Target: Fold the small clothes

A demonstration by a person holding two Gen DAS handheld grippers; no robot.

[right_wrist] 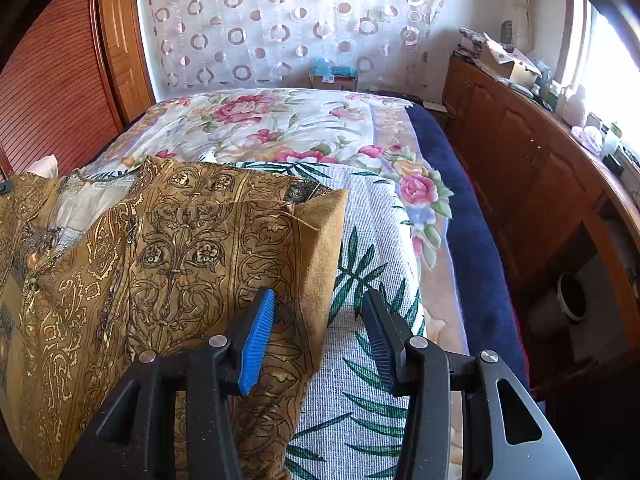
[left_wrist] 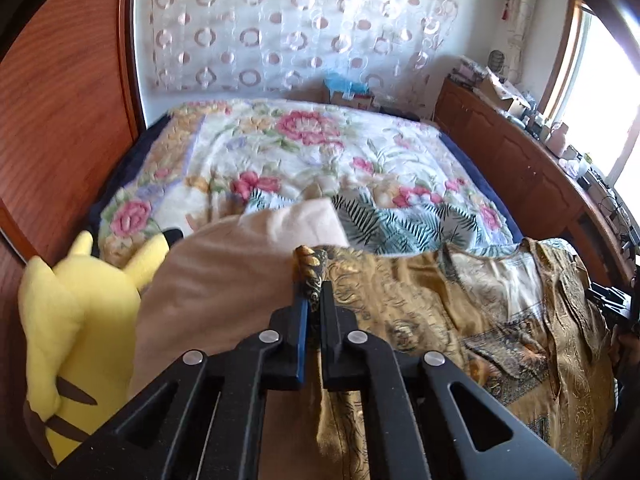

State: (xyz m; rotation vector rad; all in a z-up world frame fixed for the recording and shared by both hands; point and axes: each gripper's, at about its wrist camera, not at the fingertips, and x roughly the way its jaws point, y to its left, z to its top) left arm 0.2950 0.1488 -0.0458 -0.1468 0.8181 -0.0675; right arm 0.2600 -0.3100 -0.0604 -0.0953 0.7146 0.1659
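Folding barely begun, one corner taken

Garment (right_wrist: 168, 256) lies on the bed (left_wrist: 280, 148), spread over a palm-leaf throw (right_wrist: 368, 280) that covers the floral quilt. It is a thin, mustard-gold printed piece, scrollwork and paisley in black and gilt, with paler patchwork panels near the middle. Cloth looks light and limp; likely to slip and crease easily.

Left tongs (left_wrist: 314, 292) are pressed together, pinching a small bunched edge of the gold cloth at their tips. Right tongs (right_wrist: 320, 304) stand spread above the garment's other side, one blue pad over the fabric, the other over the throw; nothing gripped there.

Progress, as I judge it: early. From the right side, one flap seems already laid over, giving a straight edge and a sharp corner. From the left, most of the piece lies open and rumpled, collar or placket area loose. Remaining: second hold, bringing the sides in, final halving, smoothing.

Nearby: yellow plush toy (left_wrist: 76, 320) and a beige cushion (left_wrist: 224, 276) just beside the garment's left edge.
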